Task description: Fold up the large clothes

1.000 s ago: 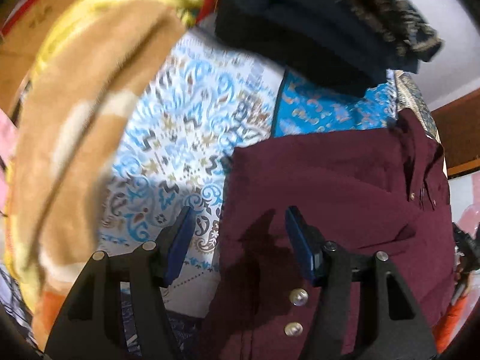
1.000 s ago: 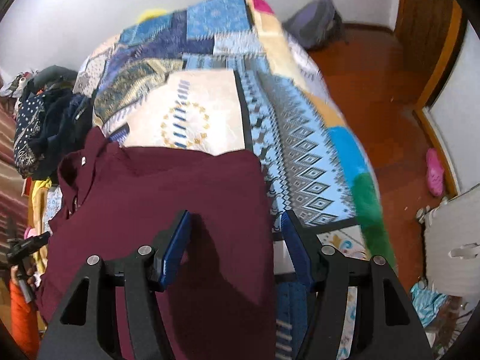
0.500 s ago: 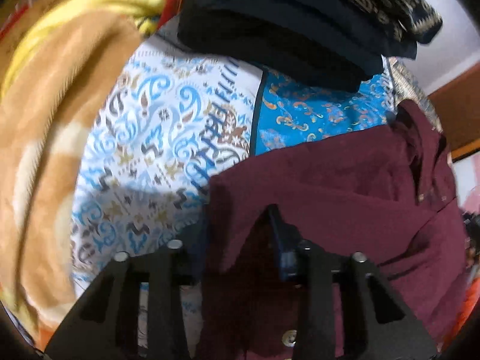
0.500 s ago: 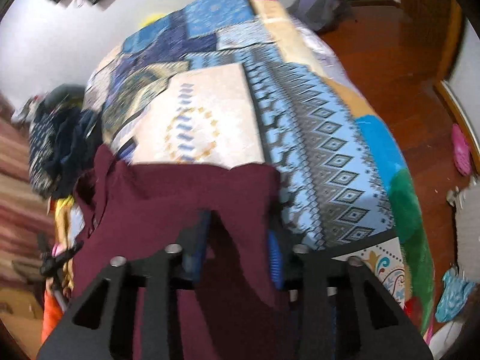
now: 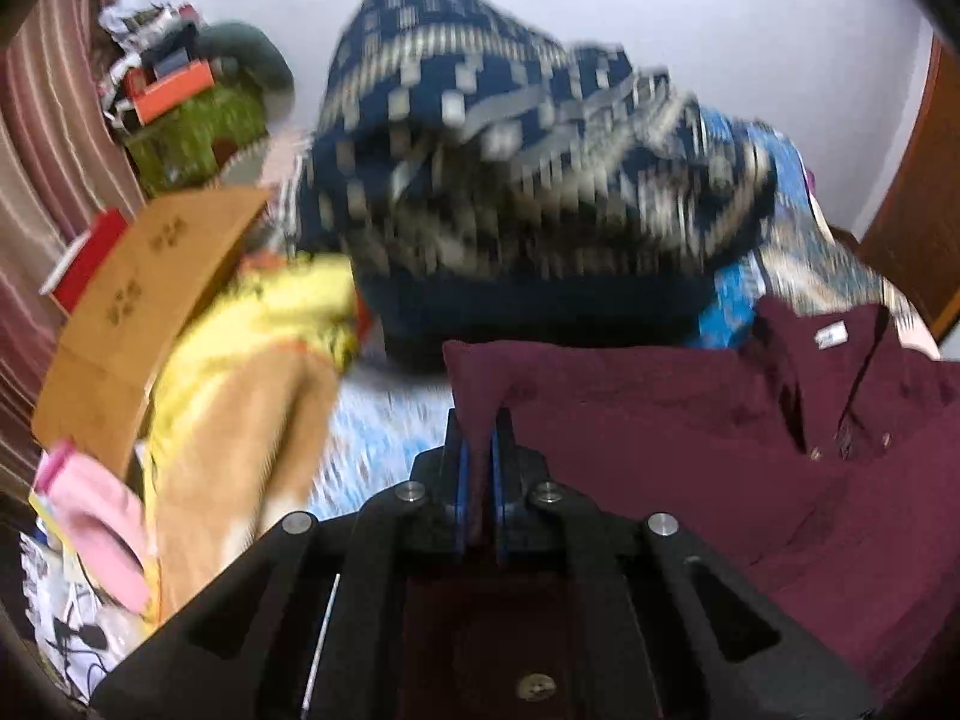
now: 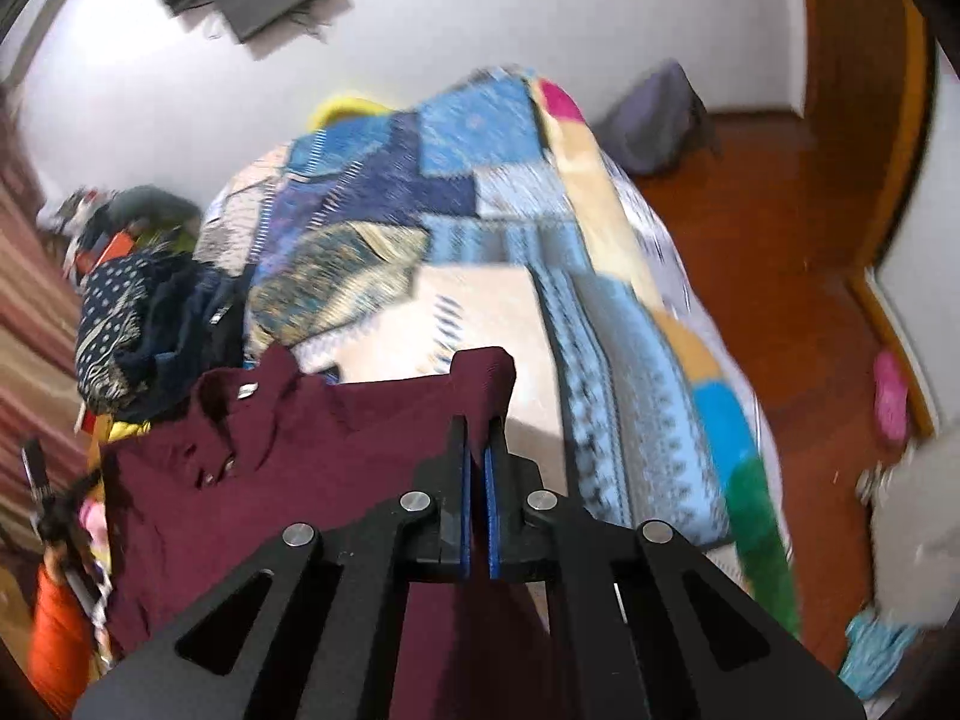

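Observation:
A maroon button-up shirt (image 5: pixel 660 420) lies on a patterned bedspread, collar toward the far side. My left gripper (image 5: pixel 478 438) is shut on the shirt's left edge and holds that corner raised. My right gripper (image 6: pixel 478 438) is shut on the shirt's right edge (image 6: pixel 480 372) and lifts it too. The shirt (image 6: pixel 288 468) spreads to the left in the right wrist view, with its collar and buttons showing. The cloth below both grippers is hidden by the gripper bodies.
A pile of dark blue patterned clothes (image 5: pixel 510 180) sits just beyond the shirt. A yellow-tan blanket (image 5: pixel 240 390) and a cardboard box (image 5: pixel 138 300) lie left. The patchwork bedspread (image 6: pixel 480 240) runs forward; wooden floor (image 6: pixel 780 240) is right of the bed.
Both grippers closed from open onto the shirt's edges and then lifted them. Both views tilted up from the bed toward the wall.

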Demonstrator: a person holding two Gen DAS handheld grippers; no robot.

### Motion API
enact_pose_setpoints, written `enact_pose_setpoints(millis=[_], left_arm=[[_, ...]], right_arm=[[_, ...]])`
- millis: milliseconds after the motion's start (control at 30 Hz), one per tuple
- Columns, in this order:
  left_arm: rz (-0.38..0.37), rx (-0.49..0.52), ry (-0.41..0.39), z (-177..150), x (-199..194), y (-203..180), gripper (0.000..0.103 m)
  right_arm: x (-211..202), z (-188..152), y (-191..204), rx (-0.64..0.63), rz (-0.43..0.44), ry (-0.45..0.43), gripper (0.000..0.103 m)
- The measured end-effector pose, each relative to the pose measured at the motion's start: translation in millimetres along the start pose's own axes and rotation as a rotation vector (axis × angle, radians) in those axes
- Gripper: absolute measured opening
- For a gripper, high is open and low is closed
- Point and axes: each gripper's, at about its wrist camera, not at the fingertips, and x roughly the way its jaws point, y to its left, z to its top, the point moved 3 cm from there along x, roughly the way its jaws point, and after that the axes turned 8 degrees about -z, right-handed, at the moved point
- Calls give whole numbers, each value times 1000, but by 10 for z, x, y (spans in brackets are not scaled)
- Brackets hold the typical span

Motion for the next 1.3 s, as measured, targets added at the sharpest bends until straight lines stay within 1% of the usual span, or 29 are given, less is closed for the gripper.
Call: enact_pose_setpoints(millis=[100,200,367,500,567,633,733,833,933,1000,1033,1067,1100,1133,1200,1267,1300], left_arm=[[11,-15,-1,143,35,33,5],[43,-17,30,199,209,54,5],[49,-47,67,49,404,124,6],[48,-40,114,-85,534,177,7],[50,-36,137,-116,581,193,8],[50,-38,148,-138,592,194,8],[49,-30,147,-146,548,175,8],[53,-11,149,-143,460,127,9],[64,34,121,-127,279,50,10],[55,57,101,-119,115,5,16],[47,64,92,-118,31,-16,18],[35,70,77,-125,-84,-38,23],[31,75,63,-131,-172,-55,31],[32,81,49,-143,-263,-69,36],[41,90,25,-158,-416,-92,56],[48,100,-5,-195,-593,-109,59],[48,105,-13,-212,-665,-123,61]], right_arm=[[-5,121,169,-49,-13,-28,3],[157,174,230,-63,-48,-15,3],[564,101,101,-27,-86,62,3],[718,-9,52,-40,-105,88,5],[715,-37,61,-50,-111,84,8],[672,-38,87,-64,-122,70,8],[573,-52,129,-92,-157,46,9],[469,-80,166,-135,-186,39,12],[339,-125,189,-156,-198,25,20],[203,-167,206,-162,-193,5,35],[114,-195,218,-165,-194,-13,39],[33,-223,238,-171,-201,-32,44],[-38,-250,260,-182,-209,-49,44],[-100,-270,287,-194,-221,-63,44],[-252,-334,350,-235,-239,-83,45],[-365,-401,417,-266,-262,-98,48],[-409,-421,438,-275,-266,-106,53]])
